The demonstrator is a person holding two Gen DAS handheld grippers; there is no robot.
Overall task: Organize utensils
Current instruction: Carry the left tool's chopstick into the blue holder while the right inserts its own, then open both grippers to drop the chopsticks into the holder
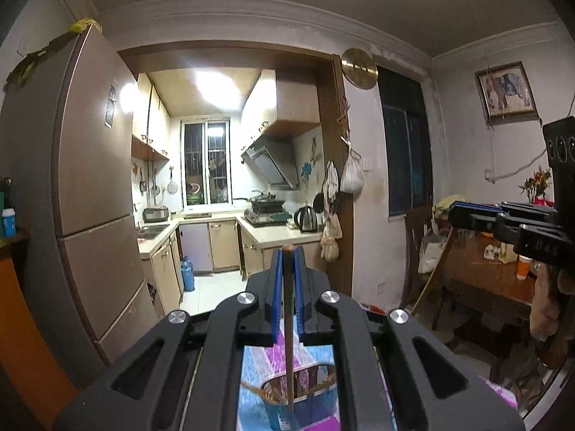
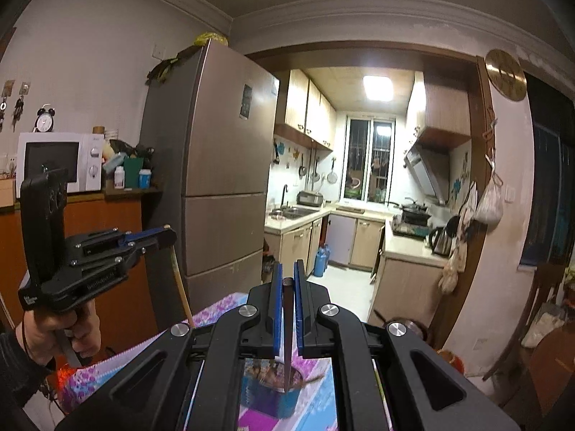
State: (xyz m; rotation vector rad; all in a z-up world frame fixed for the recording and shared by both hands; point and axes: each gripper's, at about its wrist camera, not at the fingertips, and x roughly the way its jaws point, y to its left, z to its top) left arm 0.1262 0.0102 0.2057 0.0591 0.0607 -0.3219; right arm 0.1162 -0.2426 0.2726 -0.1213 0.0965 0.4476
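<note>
My left gripper is shut on a thin light wooden chopstick. The stick hangs straight down, its lower end inside a blue utensil holder on a pink, purple and blue tablecloth. In the right wrist view the left gripper shows at the left, with the chopstick below it. My right gripper is shut on a dark chopstick whose tip hangs in the holder's mouth. The right gripper also shows at the right edge. Another wooden utensil leans in the holder.
A tall brown fridge stands left of the kitchen doorway. A white microwave sits on an orange cabinet. A wooden dining table with chairs and clutter is at the right. A person's hand holds the left gripper's handle.
</note>
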